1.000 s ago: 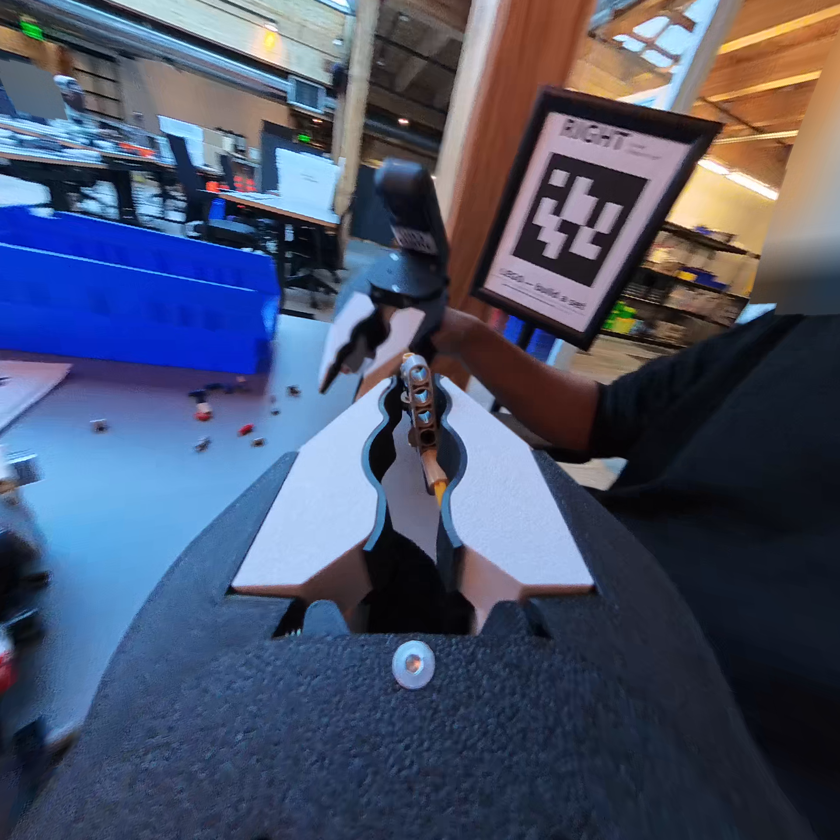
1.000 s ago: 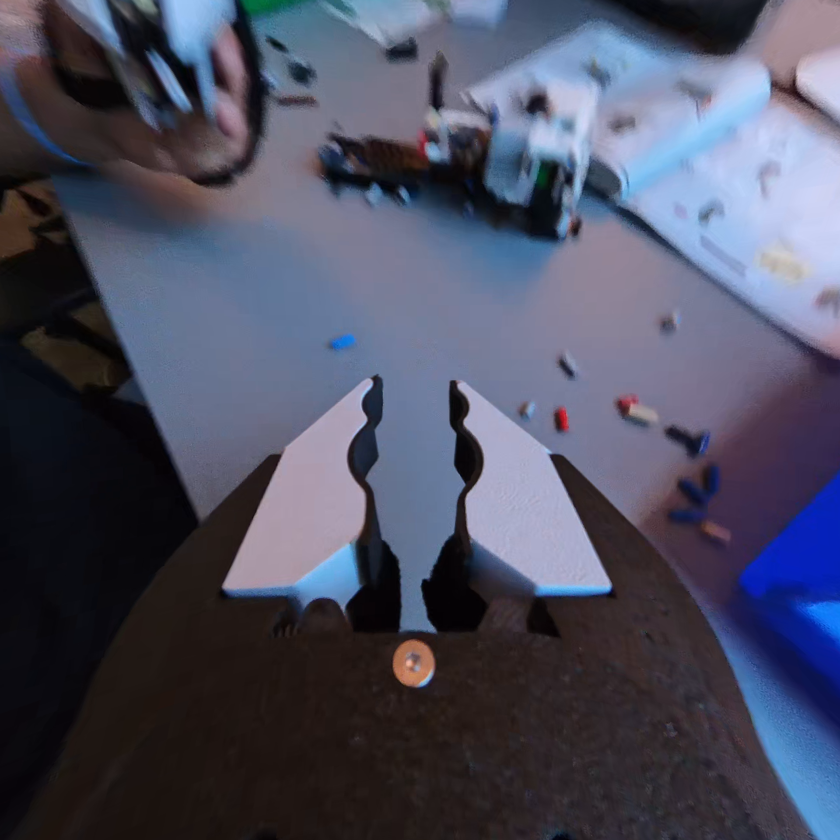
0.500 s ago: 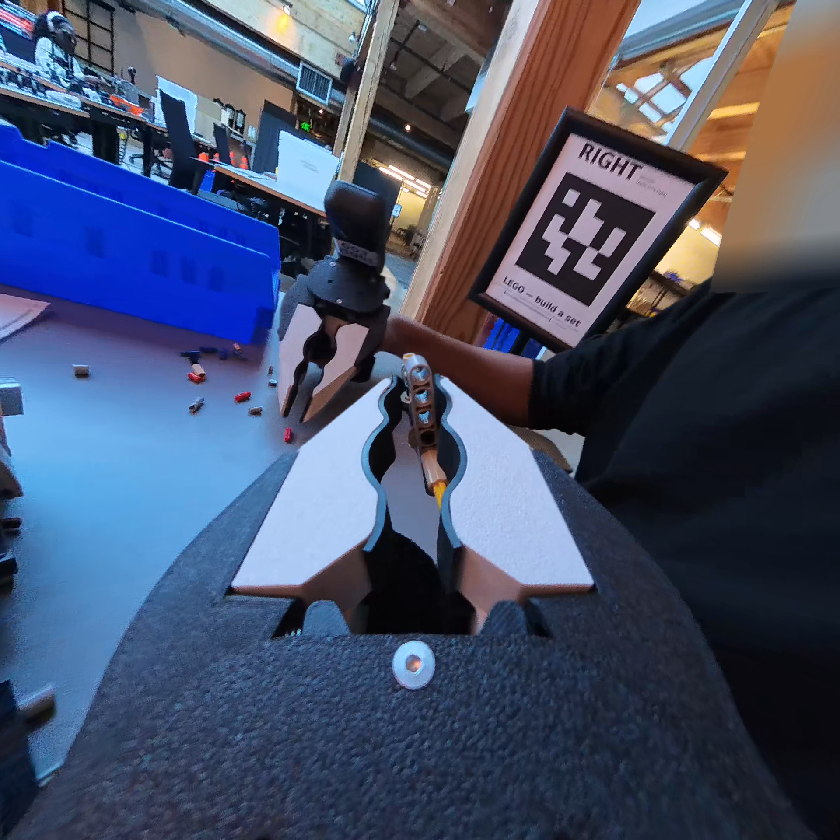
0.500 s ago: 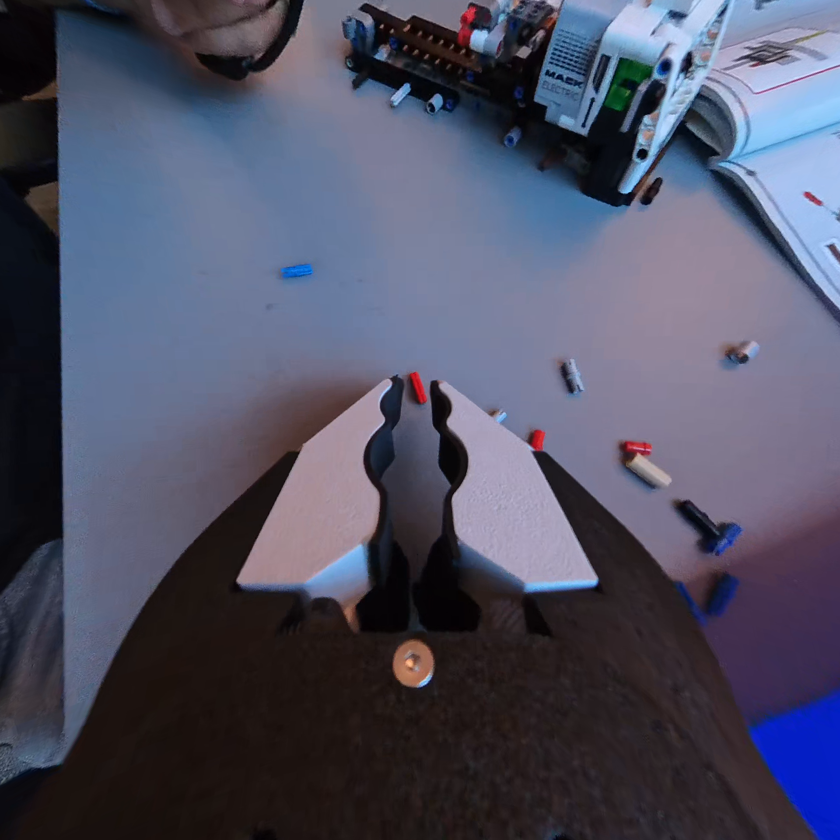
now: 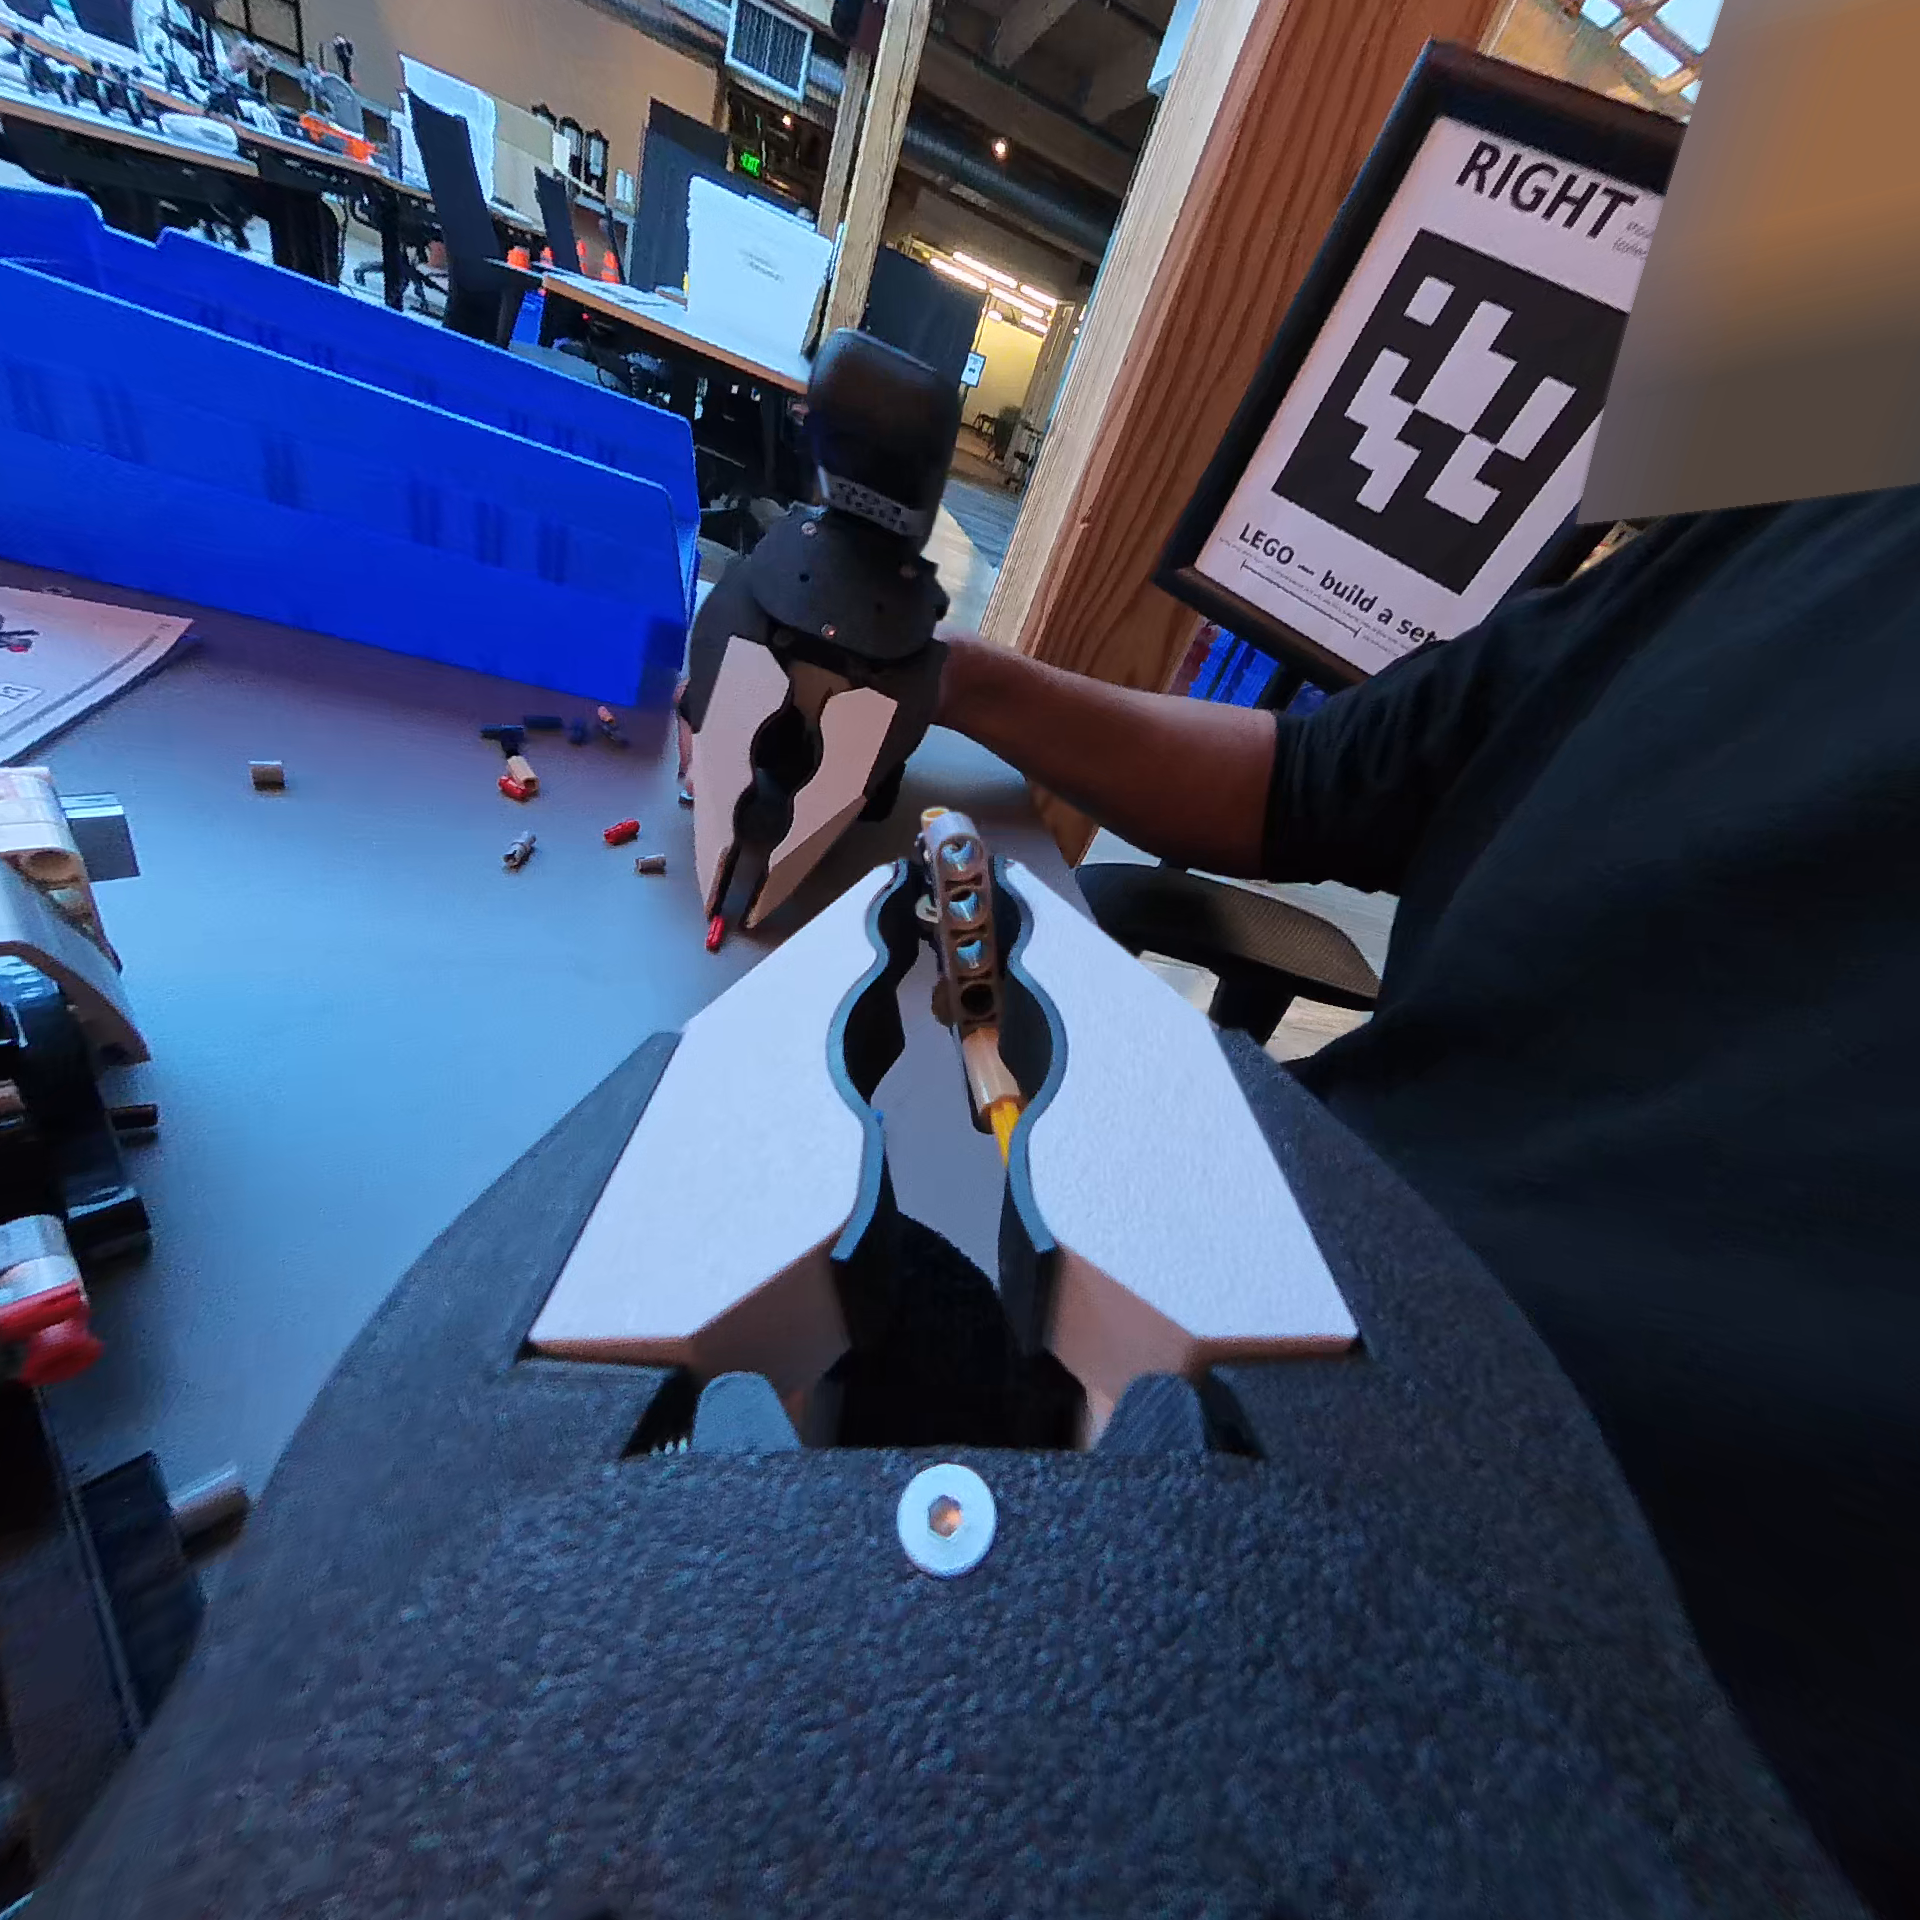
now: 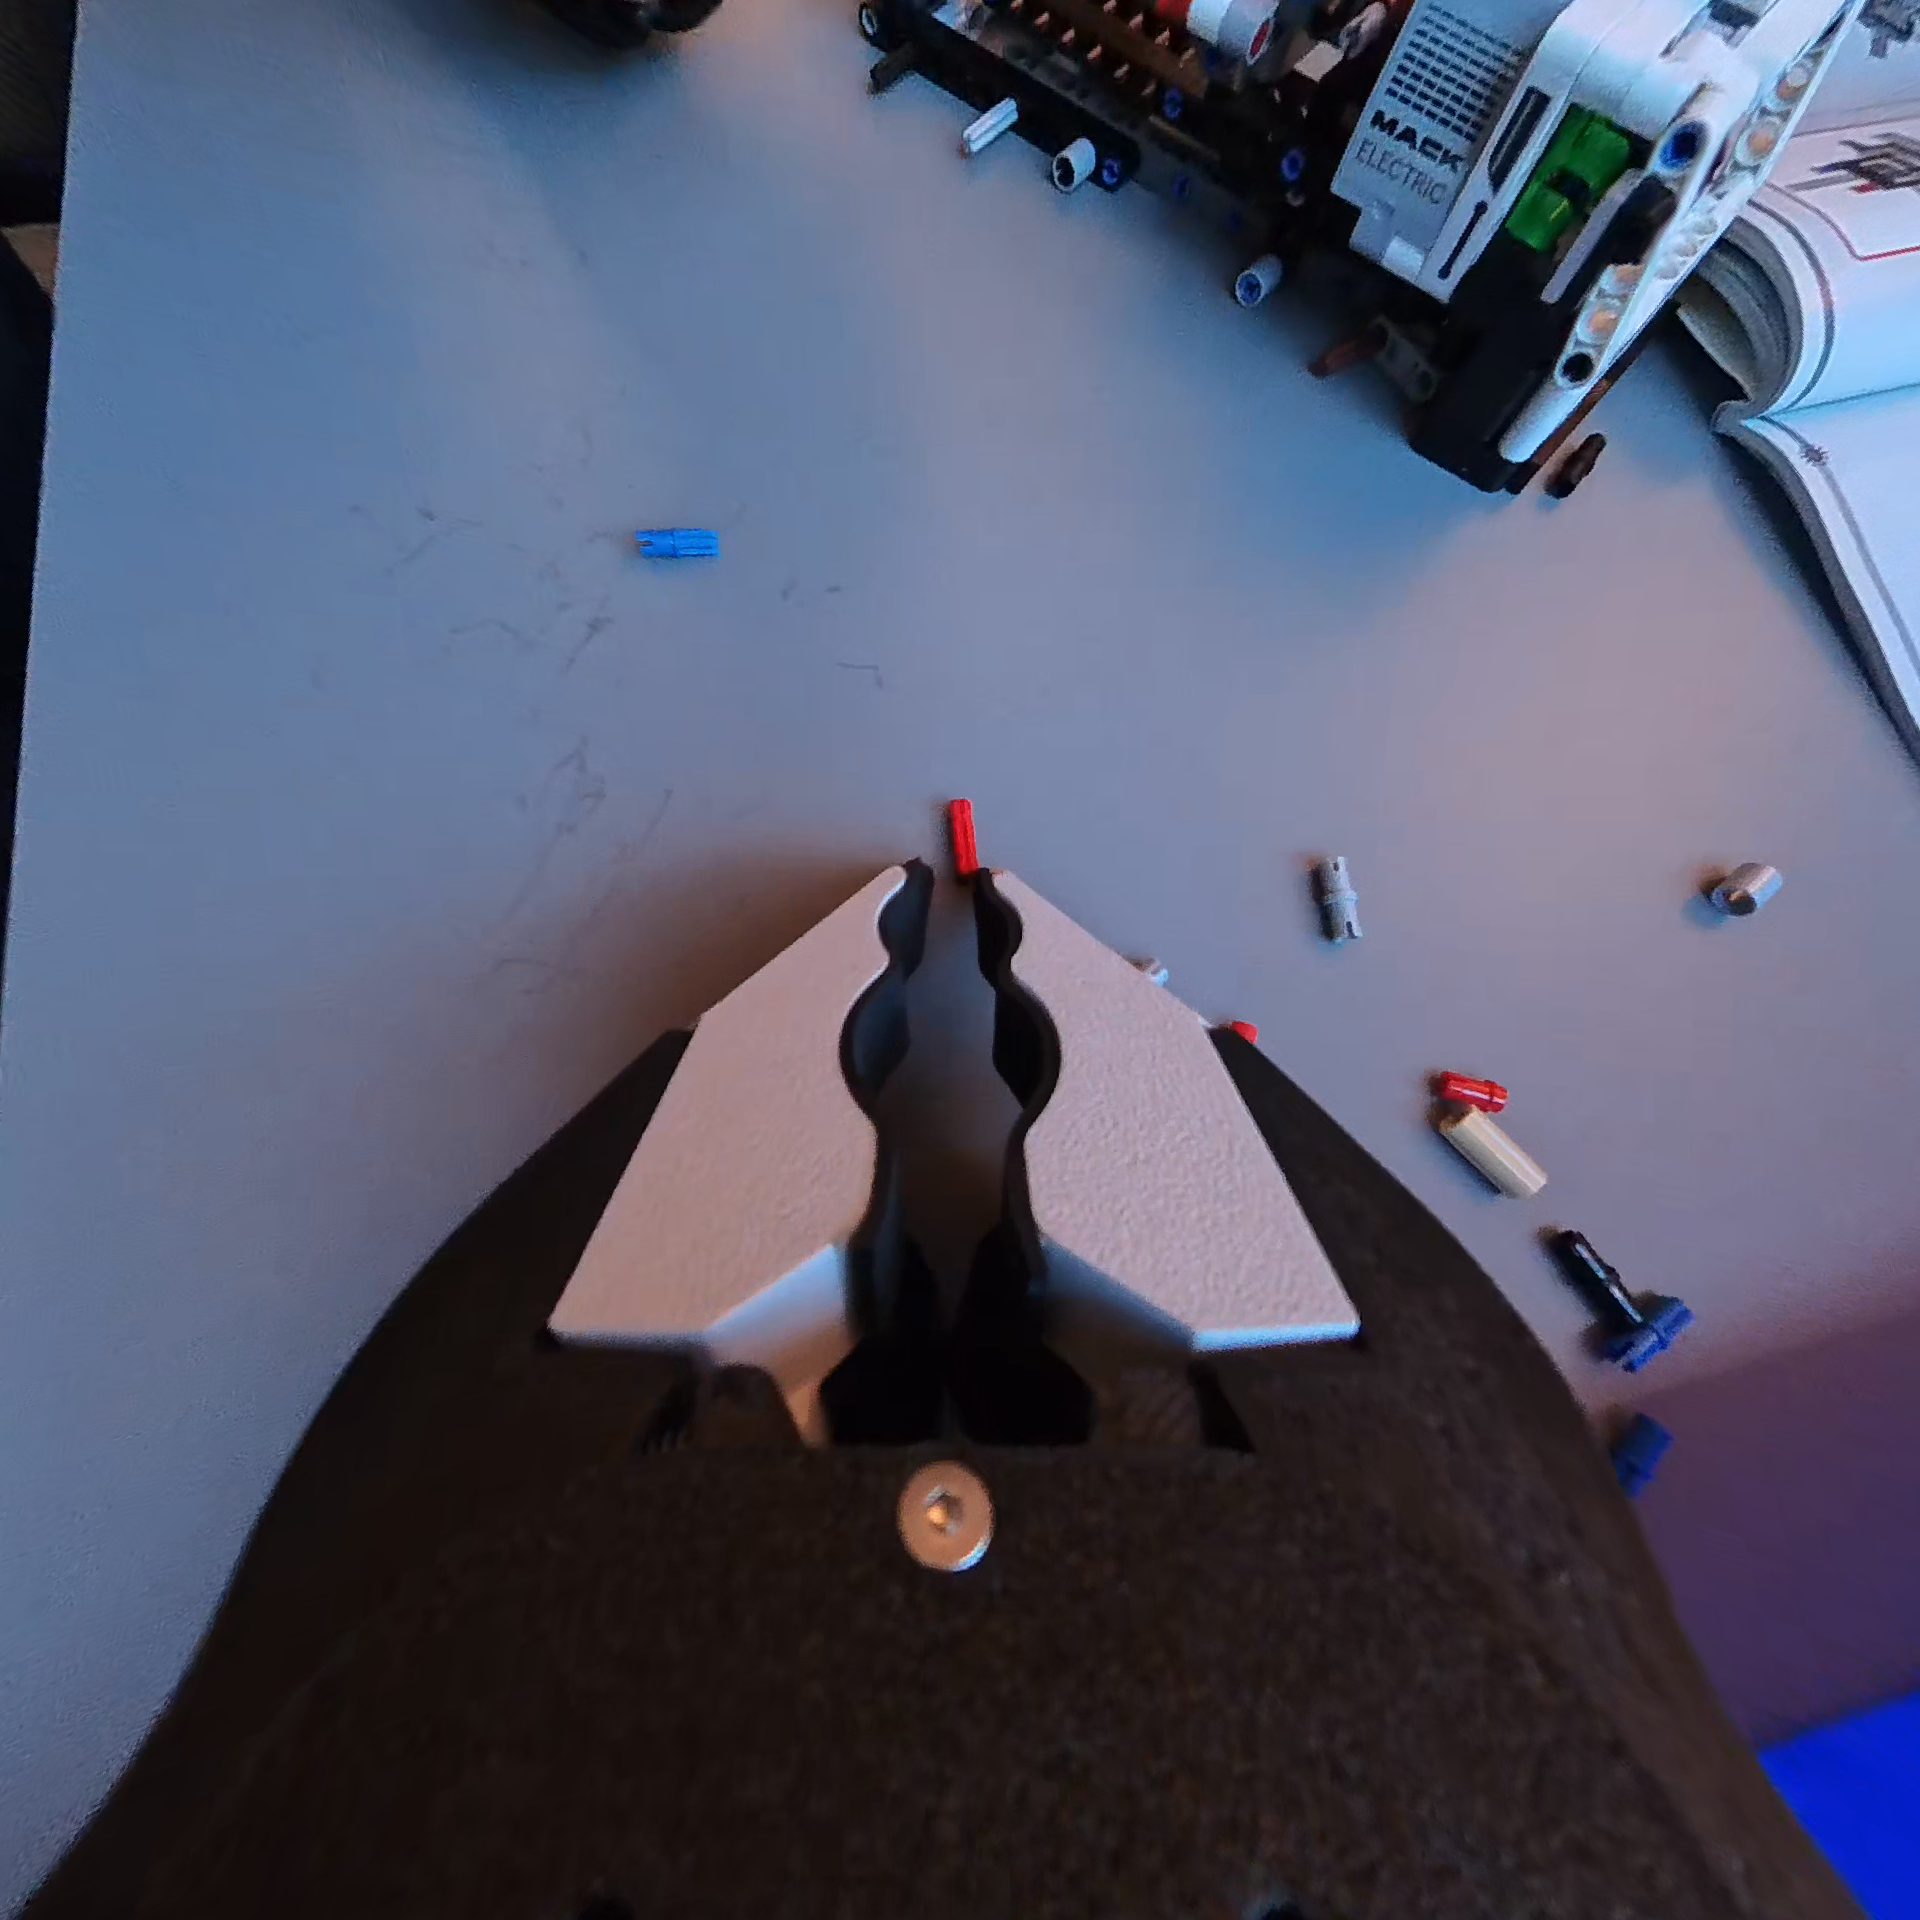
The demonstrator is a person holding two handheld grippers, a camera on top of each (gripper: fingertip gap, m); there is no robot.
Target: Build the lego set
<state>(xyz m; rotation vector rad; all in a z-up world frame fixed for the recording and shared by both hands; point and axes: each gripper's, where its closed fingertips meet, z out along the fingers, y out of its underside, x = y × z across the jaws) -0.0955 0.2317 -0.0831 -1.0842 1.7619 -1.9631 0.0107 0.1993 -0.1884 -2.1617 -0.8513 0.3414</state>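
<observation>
Right wrist: right gripper (image 6: 951,875) apparently pinching red pin (image 6: 961,833).

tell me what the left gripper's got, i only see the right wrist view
observer: the left gripper is shut on a short holed beam with a yellow axle at its near end, held up off the table.
operator: how's my right gripper sitting from the side
observer: the right gripper points steeply down, tips at the table surface, with the red pin poking out at them. i cannot tell if the pin is clamped.
</observation>
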